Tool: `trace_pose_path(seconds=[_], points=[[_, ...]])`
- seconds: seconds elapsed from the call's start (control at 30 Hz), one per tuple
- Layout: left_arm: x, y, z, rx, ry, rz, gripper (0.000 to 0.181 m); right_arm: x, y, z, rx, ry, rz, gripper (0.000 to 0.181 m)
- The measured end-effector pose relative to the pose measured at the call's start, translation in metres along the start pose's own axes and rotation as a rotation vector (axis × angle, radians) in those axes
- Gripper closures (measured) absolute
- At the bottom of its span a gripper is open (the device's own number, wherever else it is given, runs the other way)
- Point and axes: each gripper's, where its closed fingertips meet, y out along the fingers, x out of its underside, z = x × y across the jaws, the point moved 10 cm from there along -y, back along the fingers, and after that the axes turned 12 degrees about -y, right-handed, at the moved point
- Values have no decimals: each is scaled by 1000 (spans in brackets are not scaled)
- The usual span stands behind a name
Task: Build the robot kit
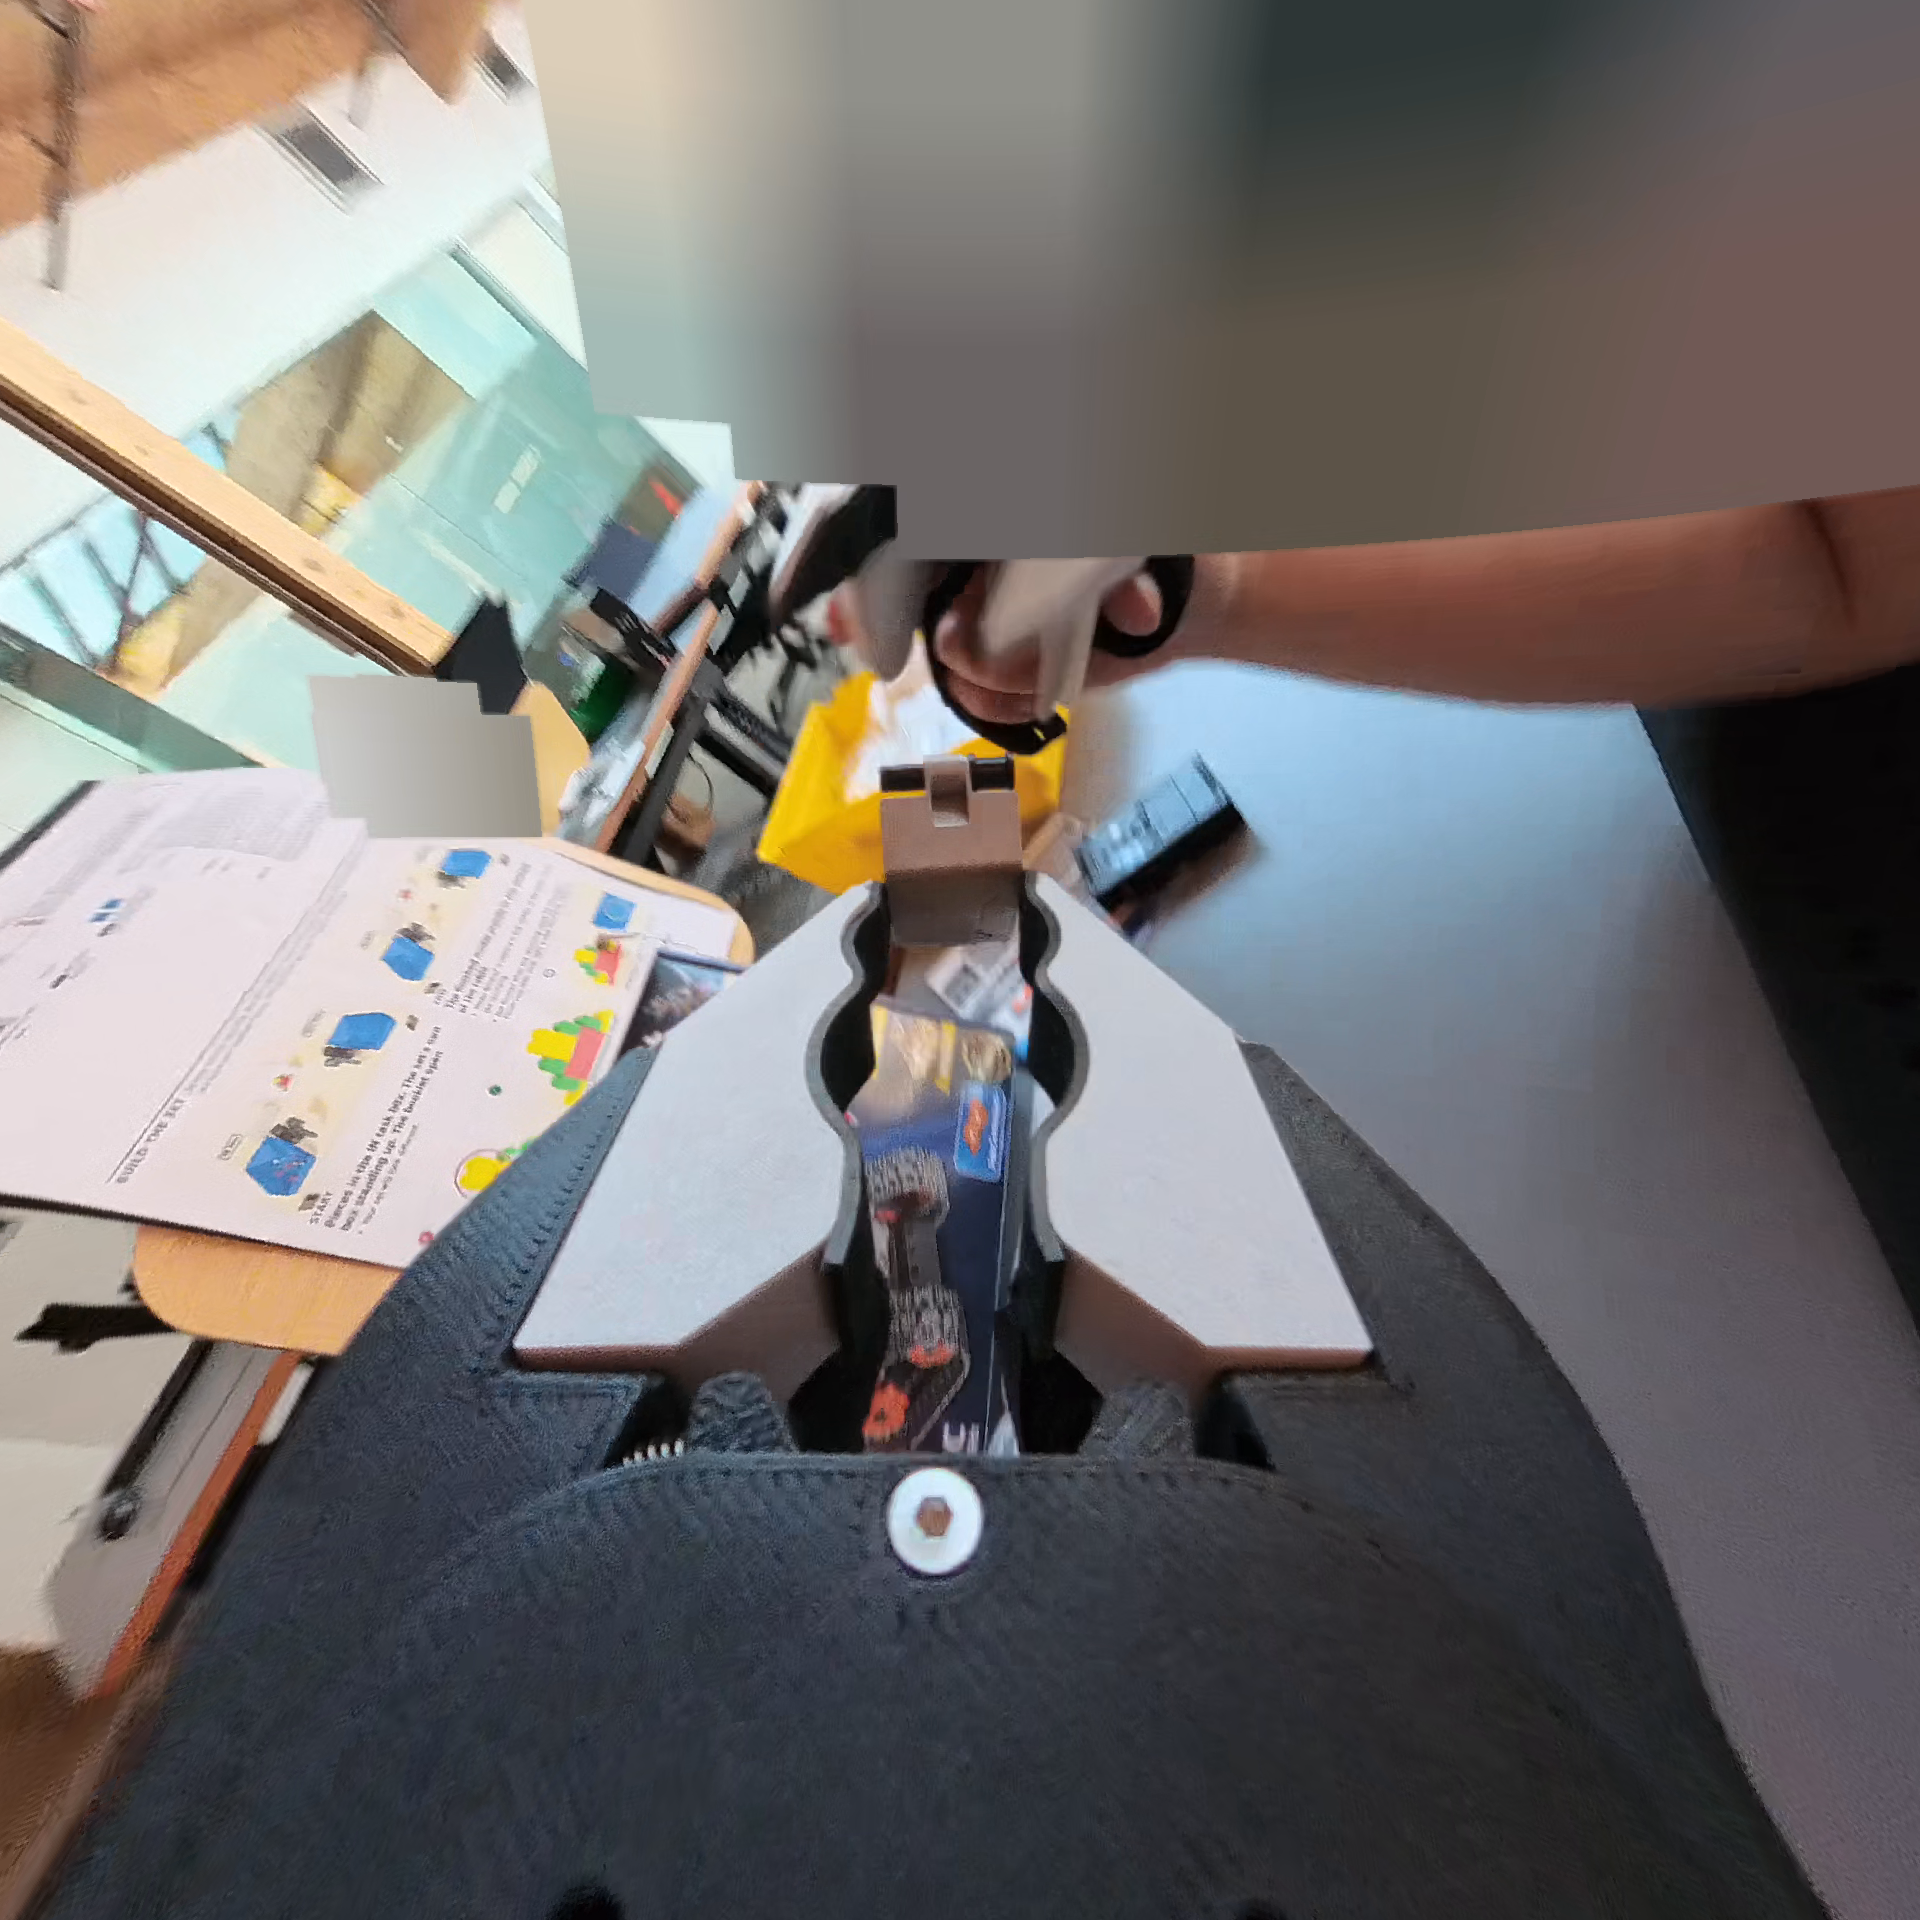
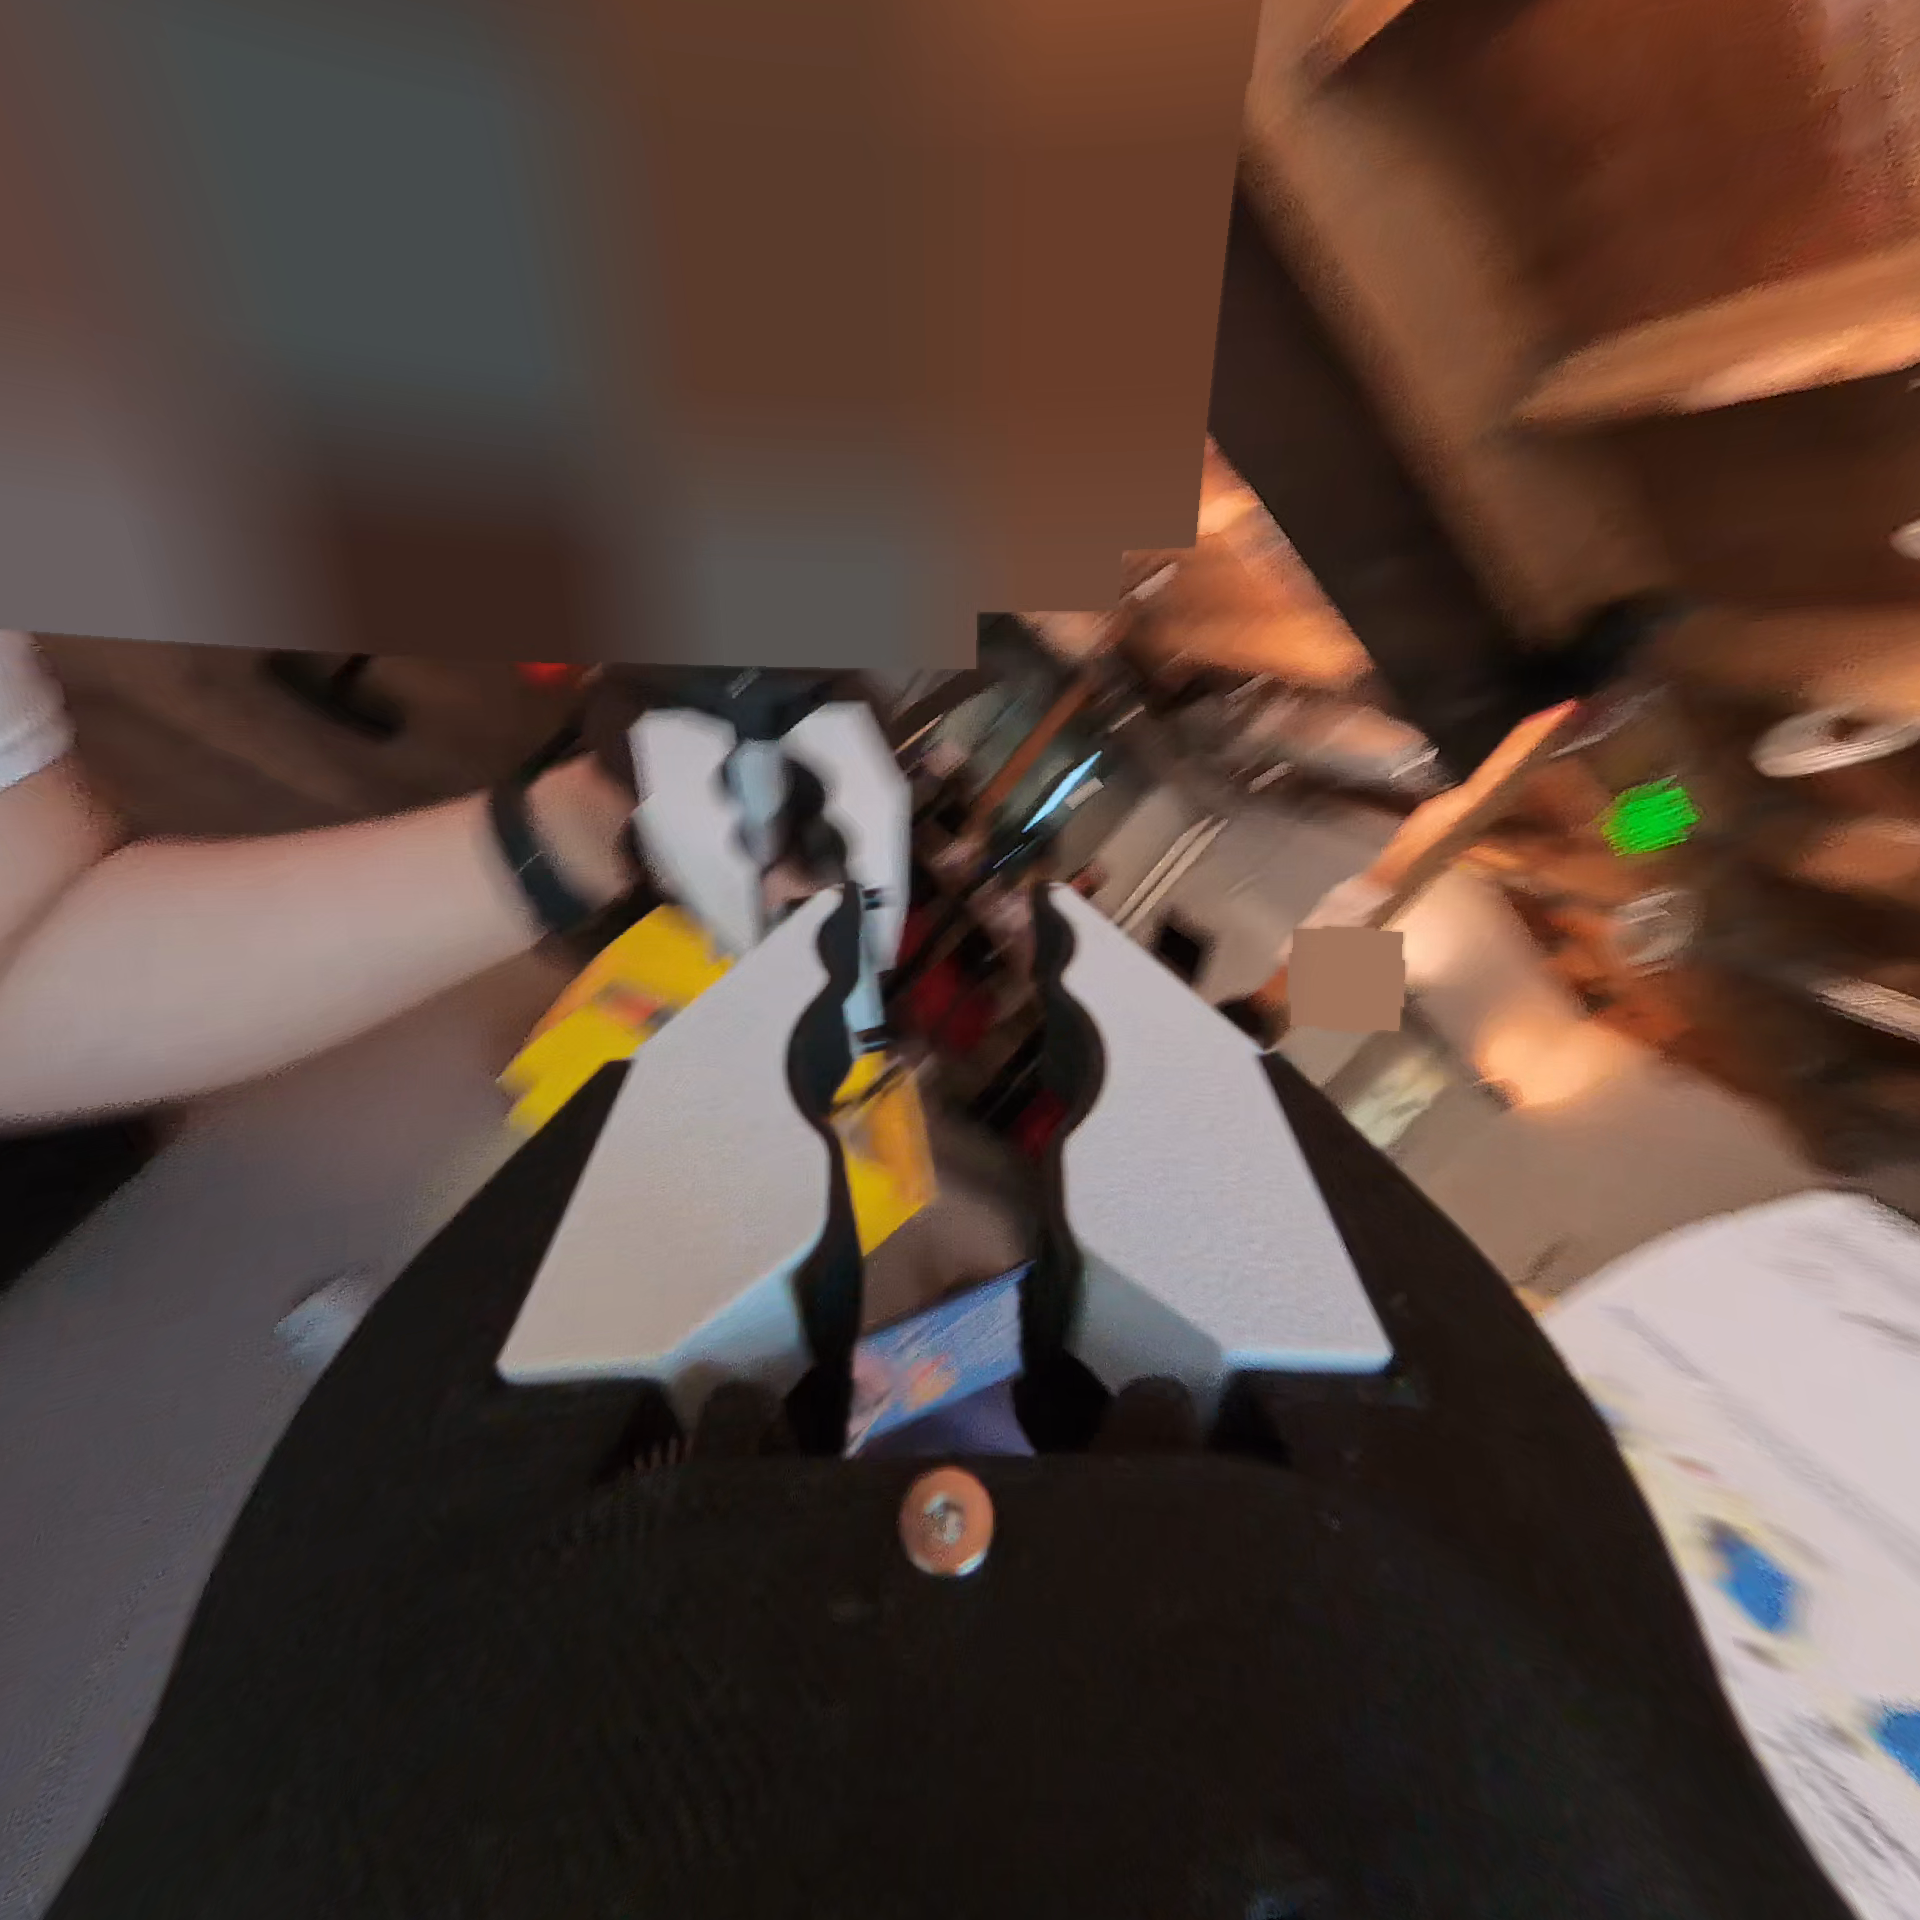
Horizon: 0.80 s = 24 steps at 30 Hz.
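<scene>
The fingers (image 1: 717,1143) of the left gripper (image 1: 951,899) are clenched on a small grey-brown hinged piece (image 1: 948,842). They pinch it only at their very tips, in the air above a colourful printed box (image 1: 940,1132), with an instruction sheet (image 1: 312,1018) off to the left. The right gripper (image 2: 945,904) is spread and empty, just beyond the piece and apart from it. With so shallow a pinch, the piece could twist or pop out and drop if the right gripper knocks it, and as both views are smeared, a hurried approach seems the likeliest cause.
</scene>
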Motion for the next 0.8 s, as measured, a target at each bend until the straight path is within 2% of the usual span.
trace_pose_path(seconds=[0.07, 0.1, 0.13, 0.17, 0.23, 0.33, 0.43, 0.5, 0.6, 0.7, 0.8], points=[[10, -9, -15, 33, -99, 137, 159, 5, -31, 22, 316, 66, 202, 171], [18, -14, -23, 63, -164, 198, 159, 13, -46, 31, 429, 182, 303, 177], [27, -18, -33, 75, -236, 260, 159, 24, -56, 38, 471, 319, 374, 177], [35, -21, -42, 80, -311, 326, 159, 35, -61, 43, 445, 442, 404, 176], [48, -26, -56, 115, -446, 452, 158, 48, -56, 45, 357, 577, 353, 172], [55, -28, -61, 154, -498, 529, 158, 47, -34, 35, 281, 521, 229, 168], [55, -20, -56, 132, -456, 453, 158, 44, -2, 14, 173, 330, -11, 155], [55, -14, -55, 89, -471, 415, 159, 41, 15, -3, 130, 115, -162, 151], [55, -6, -54, 30, -593, 415, 158, 32, 30, -24, 134, -161, -173, 159], [61, 3, -54, 9, -752, 368, 158, 42, 44, -38, -3, -156, -251, 158], [83, 0, -49, -83, -819, 154, 159, 53, 48, -44, -40, -117, -272, 159]])
